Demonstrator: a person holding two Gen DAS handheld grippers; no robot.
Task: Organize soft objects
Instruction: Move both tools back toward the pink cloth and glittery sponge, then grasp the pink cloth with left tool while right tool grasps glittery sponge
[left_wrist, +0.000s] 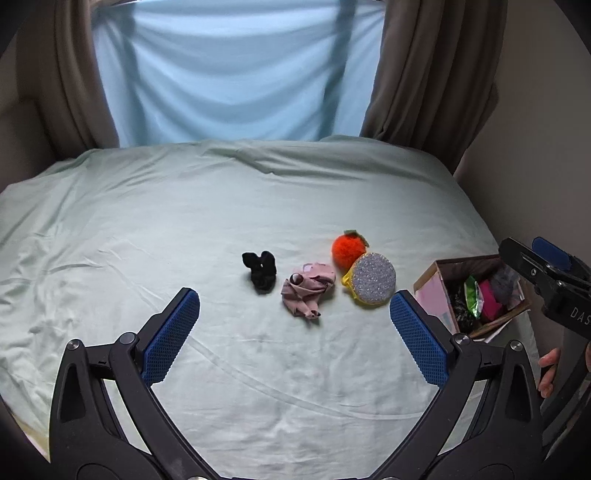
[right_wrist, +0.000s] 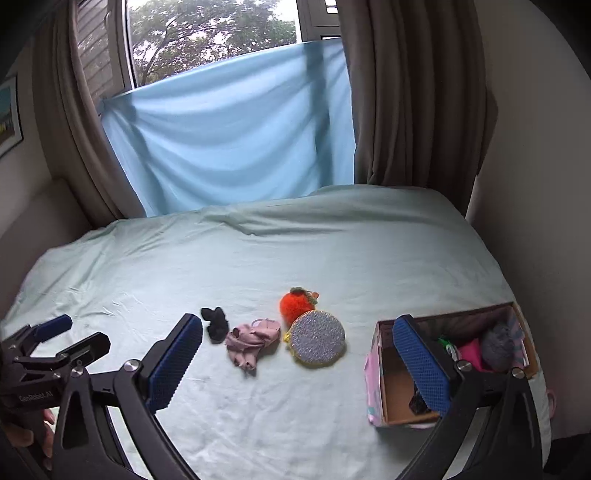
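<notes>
On the pale green bed sheet (left_wrist: 184, 229) lie a black scrunchie (left_wrist: 260, 272), a crumpled pink sock (left_wrist: 306, 291), a fuzzy orange plush fruit (left_wrist: 348, 248) and a round silver glitter pad with a yellow rim (left_wrist: 372, 283). They also show in the right wrist view: scrunchie (right_wrist: 215, 323), sock (right_wrist: 251, 341), fruit (right_wrist: 297, 304), pad (right_wrist: 317, 341). My left gripper (left_wrist: 294, 308) is open and empty, hovering in front of the sock. My right gripper (right_wrist: 297, 332) is open and empty, above the bed by the cardboard box (right_wrist: 391, 384).
The open box (left_wrist: 432, 284) at the bed's right edge holds several soft items, pink, green and grey. A blue cloth (right_wrist: 236, 140) and brown curtains (right_wrist: 413, 103) hang behind the bed. A wall runs along the right side.
</notes>
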